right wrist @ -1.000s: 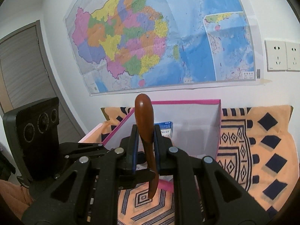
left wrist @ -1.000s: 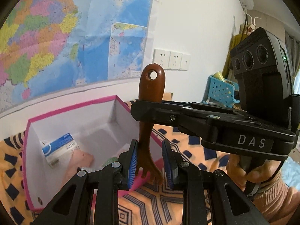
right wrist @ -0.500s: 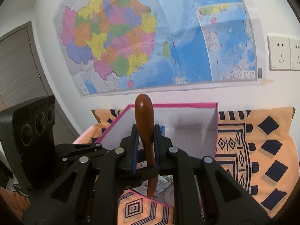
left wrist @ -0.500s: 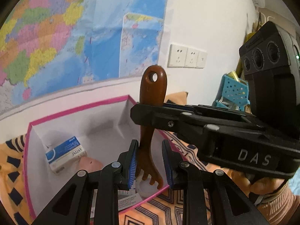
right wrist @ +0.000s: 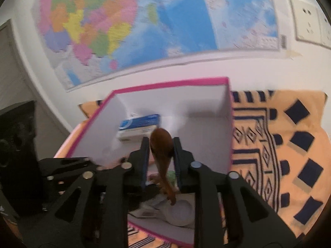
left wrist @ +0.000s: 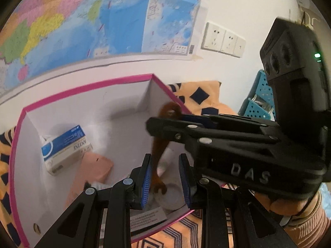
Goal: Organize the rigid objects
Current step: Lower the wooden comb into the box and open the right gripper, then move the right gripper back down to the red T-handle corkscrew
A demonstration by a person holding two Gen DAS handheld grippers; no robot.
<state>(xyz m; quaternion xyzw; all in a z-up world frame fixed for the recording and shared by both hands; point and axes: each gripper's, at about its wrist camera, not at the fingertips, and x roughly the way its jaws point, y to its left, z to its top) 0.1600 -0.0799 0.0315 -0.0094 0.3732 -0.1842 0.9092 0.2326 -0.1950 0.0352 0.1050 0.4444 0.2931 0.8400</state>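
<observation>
Black grippers (left wrist: 165,177), blue-padded jaws, silver screws, white "DAS" lettering.

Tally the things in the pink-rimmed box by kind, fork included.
Wooden fork: 1
Blue-and-white carton: 1
Peach flat item: 1
White round disc: 1
Printed leaflet: 1
Total: 5
</observation>
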